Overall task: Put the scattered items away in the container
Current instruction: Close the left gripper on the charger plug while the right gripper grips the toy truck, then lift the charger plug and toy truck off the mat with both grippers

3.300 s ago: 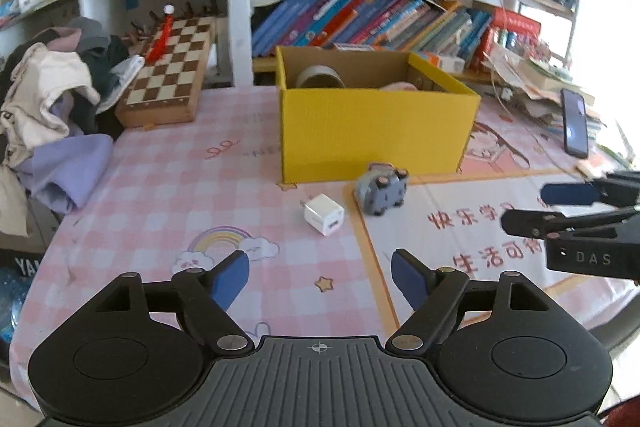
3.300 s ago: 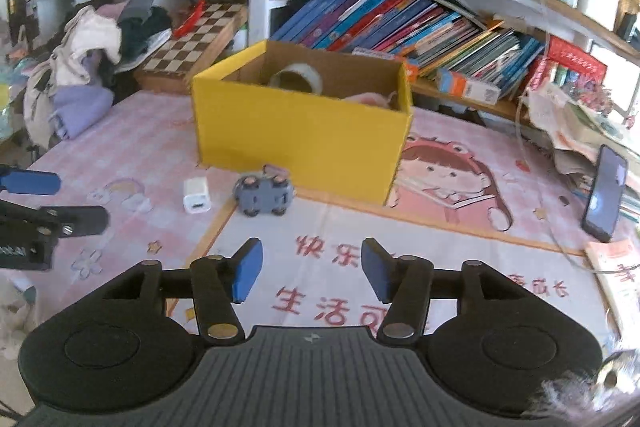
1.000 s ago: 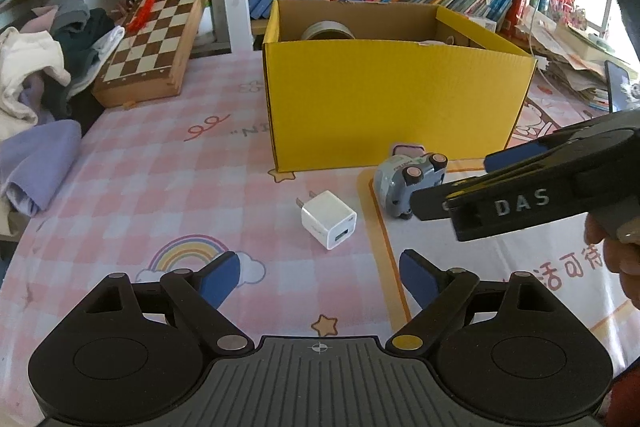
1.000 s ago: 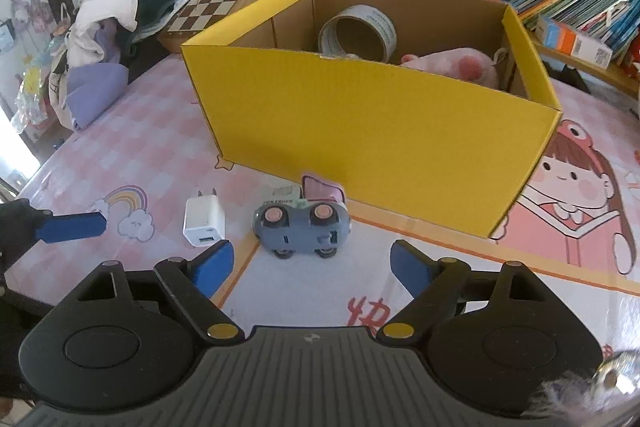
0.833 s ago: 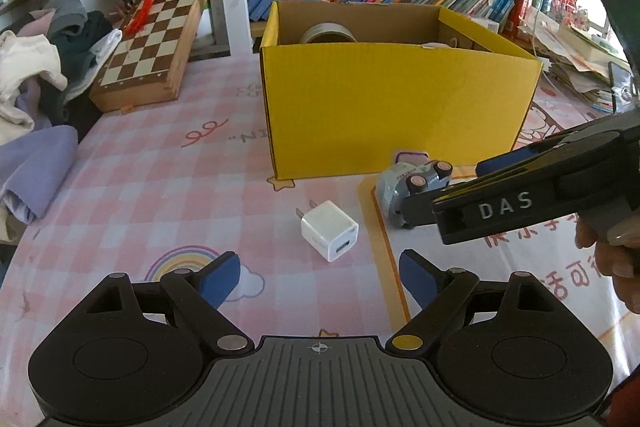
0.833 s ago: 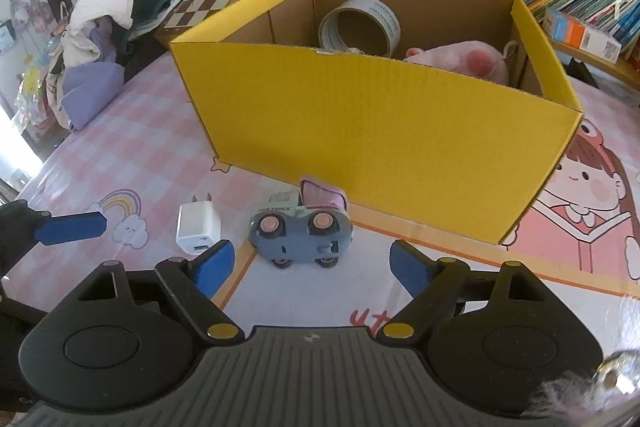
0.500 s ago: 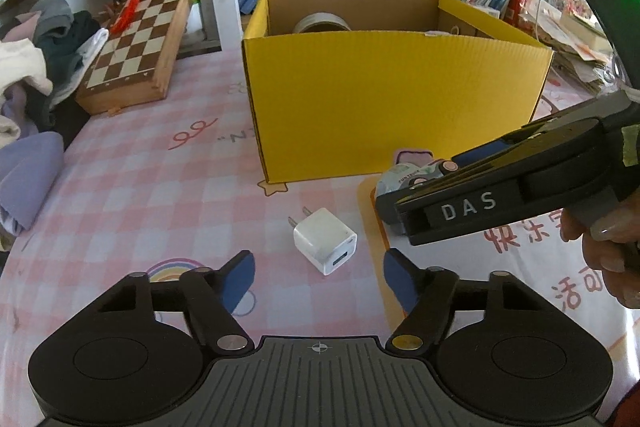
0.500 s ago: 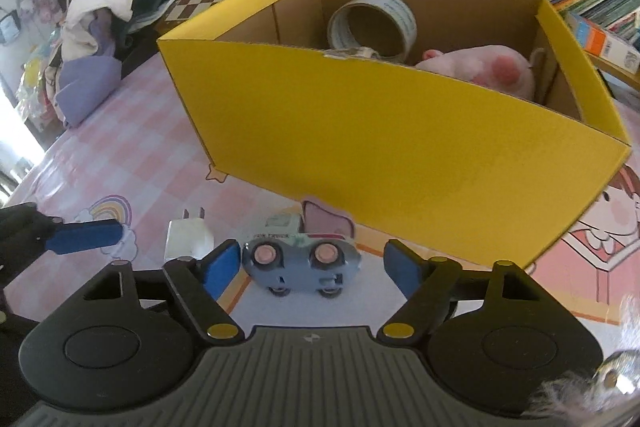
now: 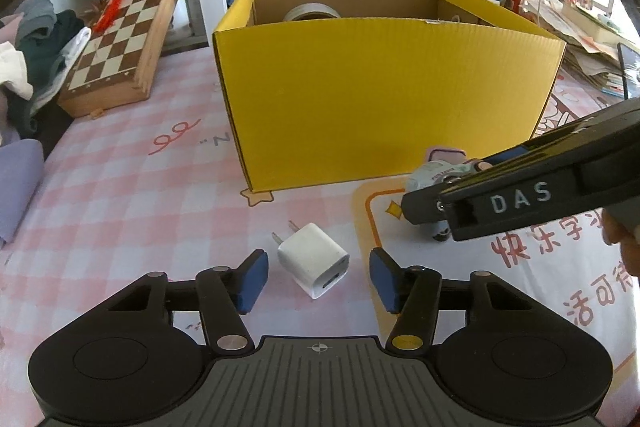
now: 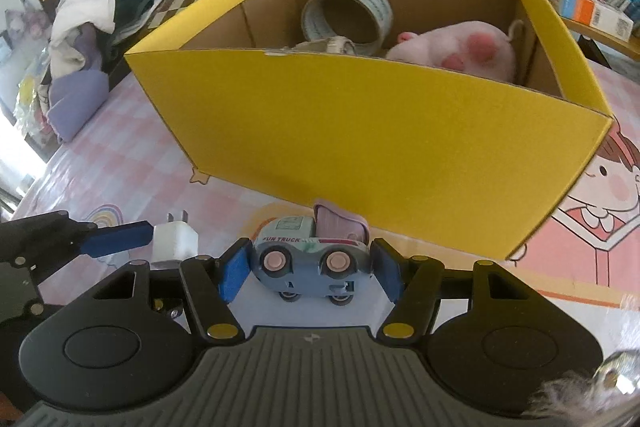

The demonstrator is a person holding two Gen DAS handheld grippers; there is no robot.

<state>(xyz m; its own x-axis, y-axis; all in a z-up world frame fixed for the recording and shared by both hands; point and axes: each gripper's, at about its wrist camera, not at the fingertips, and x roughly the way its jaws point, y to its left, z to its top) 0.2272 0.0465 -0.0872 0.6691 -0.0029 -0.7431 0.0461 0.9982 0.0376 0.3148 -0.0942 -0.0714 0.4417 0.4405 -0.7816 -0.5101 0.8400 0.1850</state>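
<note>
Closing on both sides at once. Left gripper (image 9: 316,277) had its jaws narrowing around the charger (image 9: 313,260), which lay between the pads, gaps visible on both sides, no contact yet. A second ago that gripper stood much wider and sat further back from the charger, so it had dropped in and started the pinch. Right gripper (image 10: 310,269) did the same on the toy truck (image 10: 311,263): jaws narrowing, truck between the pads, pads just beside its ends; can't tell if they touched. Truck lay on its side, wheels facing the camera. Earlier it sat well ahead of the open fingers.

Just past both tools: yellow box (image 10: 360,131), open top, tape roll (image 10: 346,13) and pink plush (image 10: 460,51) already inside. Judgement: last two loose items, both about to be grasped; lift over the near wall comes next.
</note>
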